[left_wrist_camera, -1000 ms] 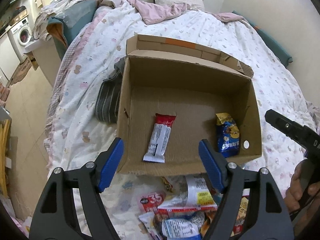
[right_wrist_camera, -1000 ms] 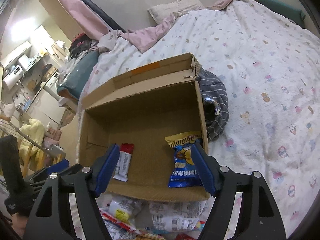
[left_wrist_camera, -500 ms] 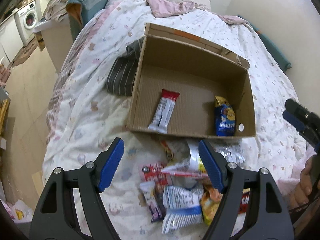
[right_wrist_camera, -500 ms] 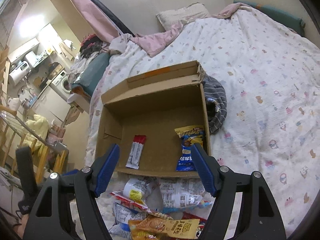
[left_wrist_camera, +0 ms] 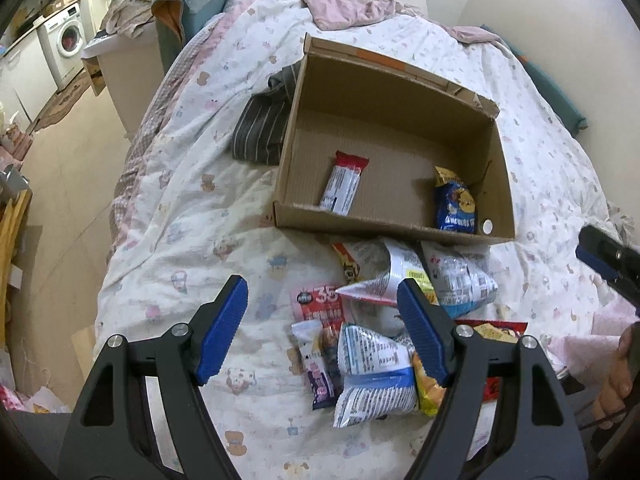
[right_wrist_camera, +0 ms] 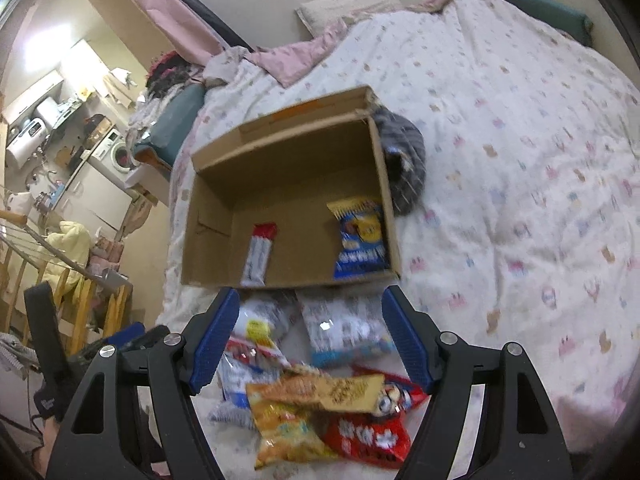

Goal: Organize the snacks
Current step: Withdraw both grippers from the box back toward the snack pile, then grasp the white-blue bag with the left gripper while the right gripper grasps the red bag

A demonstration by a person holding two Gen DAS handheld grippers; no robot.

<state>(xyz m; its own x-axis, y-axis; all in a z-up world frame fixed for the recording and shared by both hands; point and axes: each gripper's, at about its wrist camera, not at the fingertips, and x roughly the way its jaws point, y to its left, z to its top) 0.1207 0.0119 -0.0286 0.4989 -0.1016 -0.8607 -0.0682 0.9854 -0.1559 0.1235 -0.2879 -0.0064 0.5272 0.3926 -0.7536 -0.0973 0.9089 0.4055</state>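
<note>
An open cardboard box point(left_wrist_camera: 384, 124) point(right_wrist_camera: 280, 148) lies on the bed. Inside it are a red and white snack bar point(left_wrist_camera: 344, 186) point(right_wrist_camera: 259, 252) and a blue and yellow snack bag point(left_wrist_camera: 456, 204) point(right_wrist_camera: 360, 236). A pile of loose snack packets point(left_wrist_camera: 376, 328) point(right_wrist_camera: 320, 372) lies on the quilt in front of the box. My left gripper point(left_wrist_camera: 324, 332) is open and empty above the pile's left side. My right gripper point(right_wrist_camera: 310, 340) is open and empty above the pile, with an orange bag point(right_wrist_camera: 296, 412) and a red bag point(right_wrist_camera: 368, 432) below it.
A striped grey cloth point(left_wrist_camera: 260, 128) point(right_wrist_camera: 404, 168) lies against the box's side. The white patterned quilt point(left_wrist_camera: 192, 208) point(right_wrist_camera: 520, 160) covers the bed. The floor point(left_wrist_camera: 72, 184), a washing machine point(left_wrist_camera: 66, 44) and a wooden rack point(right_wrist_camera: 60, 292) are beside the bed.
Both grippers have pulled back from the box toward the near edge of the bed. The snack pile in front of the box has come fully into view. Both stay open.
</note>
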